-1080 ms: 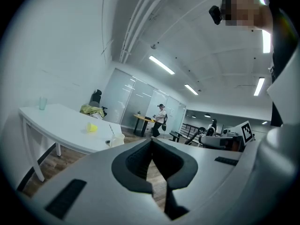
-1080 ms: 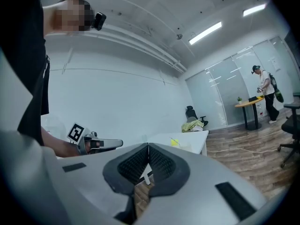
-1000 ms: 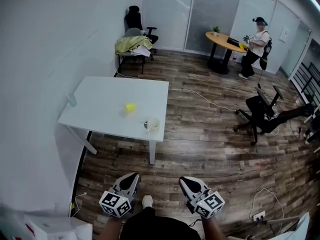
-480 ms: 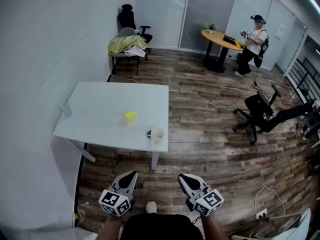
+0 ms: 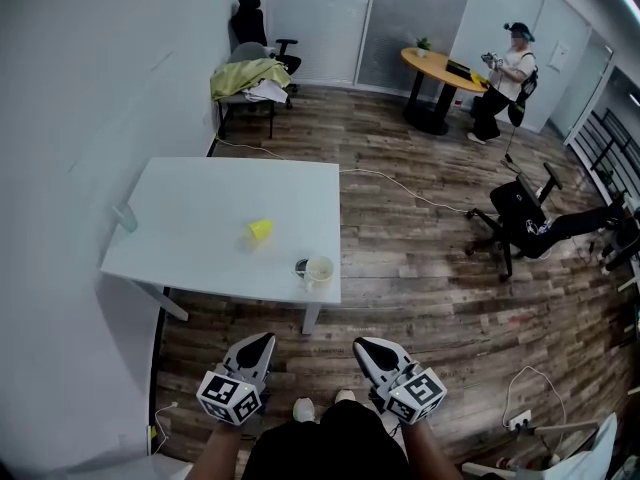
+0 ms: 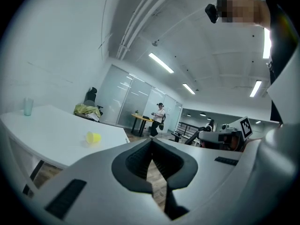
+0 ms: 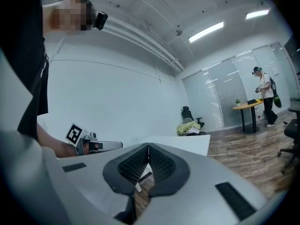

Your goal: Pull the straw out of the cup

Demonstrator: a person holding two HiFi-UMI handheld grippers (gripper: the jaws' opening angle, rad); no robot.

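We stand short of the white worktop [image 5: 200, 208], left hand-held gripper [image 5: 262, 341] and right hand-held gripper [image 5: 362, 346] both closed, empty. The cup [image 5: 319, 270] sits near its front right corner, straw too small to see. We judge this the approach; next, close in and open up.

A clear glass [image 5: 125, 218] at the white table's [image 5: 200, 193] left edge; a black office chair [image 5: 519, 211] on wood floor [image 5: 420, 298]

The cup [image 5: 319, 270] stands on the table [image 5: 200, 218] near its front right corner.
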